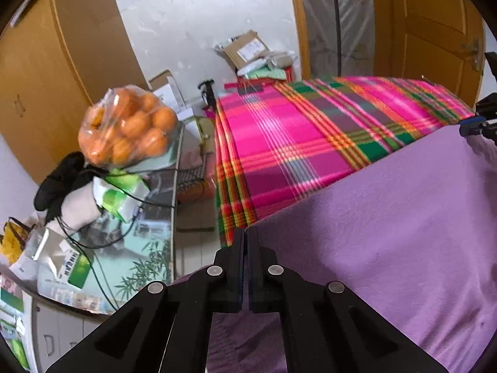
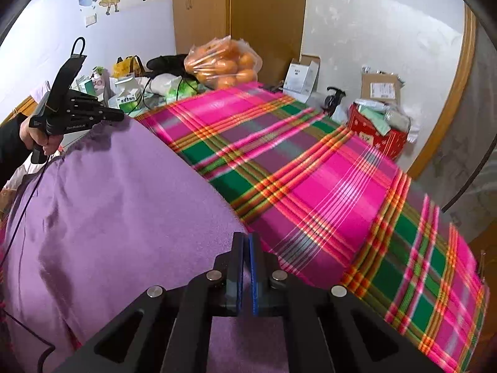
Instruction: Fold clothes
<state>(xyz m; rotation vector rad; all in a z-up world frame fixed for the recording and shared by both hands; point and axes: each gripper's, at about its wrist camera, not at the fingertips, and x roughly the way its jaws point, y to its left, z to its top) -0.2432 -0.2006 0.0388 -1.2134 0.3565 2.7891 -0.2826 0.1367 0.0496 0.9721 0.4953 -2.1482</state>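
A bed under a pink-and-green plaid blanket (image 2: 326, 168) carries a soft purple fleece garment (image 2: 118, 192), held up along one straight edge between the left gripper (image 1: 247, 239) and right gripper (image 2: 247, 245), jaws of both closed on the cloth. How many folds remain cannot be told. Open blanket lies ahead; a cluttered table (image 1: 136, 248) crowds the left.
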